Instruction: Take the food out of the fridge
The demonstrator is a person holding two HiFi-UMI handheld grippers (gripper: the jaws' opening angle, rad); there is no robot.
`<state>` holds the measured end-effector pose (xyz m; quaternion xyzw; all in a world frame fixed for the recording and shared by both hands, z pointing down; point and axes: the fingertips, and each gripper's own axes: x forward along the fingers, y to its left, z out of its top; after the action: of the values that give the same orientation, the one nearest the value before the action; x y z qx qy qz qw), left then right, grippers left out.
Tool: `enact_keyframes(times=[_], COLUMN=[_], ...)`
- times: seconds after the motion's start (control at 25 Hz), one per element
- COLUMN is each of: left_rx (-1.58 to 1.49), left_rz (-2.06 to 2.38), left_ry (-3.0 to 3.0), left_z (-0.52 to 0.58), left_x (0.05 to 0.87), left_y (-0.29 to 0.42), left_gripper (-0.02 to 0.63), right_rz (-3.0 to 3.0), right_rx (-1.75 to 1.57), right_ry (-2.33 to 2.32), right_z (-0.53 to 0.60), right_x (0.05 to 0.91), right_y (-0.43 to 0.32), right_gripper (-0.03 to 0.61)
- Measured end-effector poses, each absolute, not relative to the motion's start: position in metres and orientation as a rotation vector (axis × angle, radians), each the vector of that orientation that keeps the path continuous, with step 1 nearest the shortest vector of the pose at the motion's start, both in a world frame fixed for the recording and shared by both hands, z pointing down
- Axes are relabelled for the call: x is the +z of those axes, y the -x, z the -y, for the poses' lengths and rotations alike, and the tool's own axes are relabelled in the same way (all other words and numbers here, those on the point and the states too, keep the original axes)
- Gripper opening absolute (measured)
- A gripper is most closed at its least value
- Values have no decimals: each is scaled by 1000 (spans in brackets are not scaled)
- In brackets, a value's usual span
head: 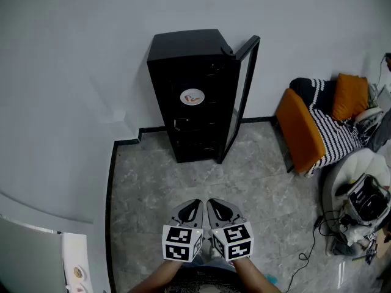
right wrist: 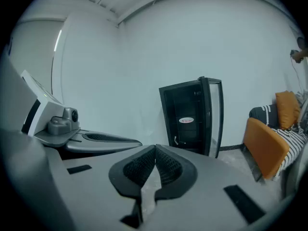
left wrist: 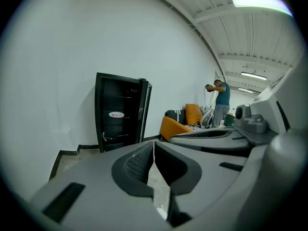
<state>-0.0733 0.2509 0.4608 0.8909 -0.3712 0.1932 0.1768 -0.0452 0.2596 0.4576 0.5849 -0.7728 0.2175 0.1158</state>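
Observation:
A tall black fridge (head: 194,96) stands against the white wall, its glass door (head: 240,96) swung open to the right. On a middle shelf lies a white plate of food (head: 192,97), also seen as a small plate (left wrist: 116,114) in the left gripper view and as the plate (right wrist: 186,120) in the right gripper view. My left gripper (head: 194,204) and right gripper (head: 215,203) hang side by side over the marble floor, well short of the fridge. Both point at it. Each has its jaws shut with nothing between them.
An orange chair (head: 299,130) with a striped cushion stands right of the fridge. Cables and gear (head: 360,206) lie at the far right. A person (left wrist: 221,102) stands far off beyond the chair. A white counter (head: 36,261) sits at the lower left.

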Motion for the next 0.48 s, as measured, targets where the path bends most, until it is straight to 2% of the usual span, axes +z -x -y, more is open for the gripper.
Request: enact_keyframes(times=[0.48], left_rx=[498], left_rz=[980], left_ry=[-2545], left_z=[-231], left_x=[454], left_y=[111], left_gripper=[20], right_rz=[2219], right_rx=[603], right_ry=[-1753], right_z=[-242], right_x=[449], right_y=[89], right_gripper=[21])
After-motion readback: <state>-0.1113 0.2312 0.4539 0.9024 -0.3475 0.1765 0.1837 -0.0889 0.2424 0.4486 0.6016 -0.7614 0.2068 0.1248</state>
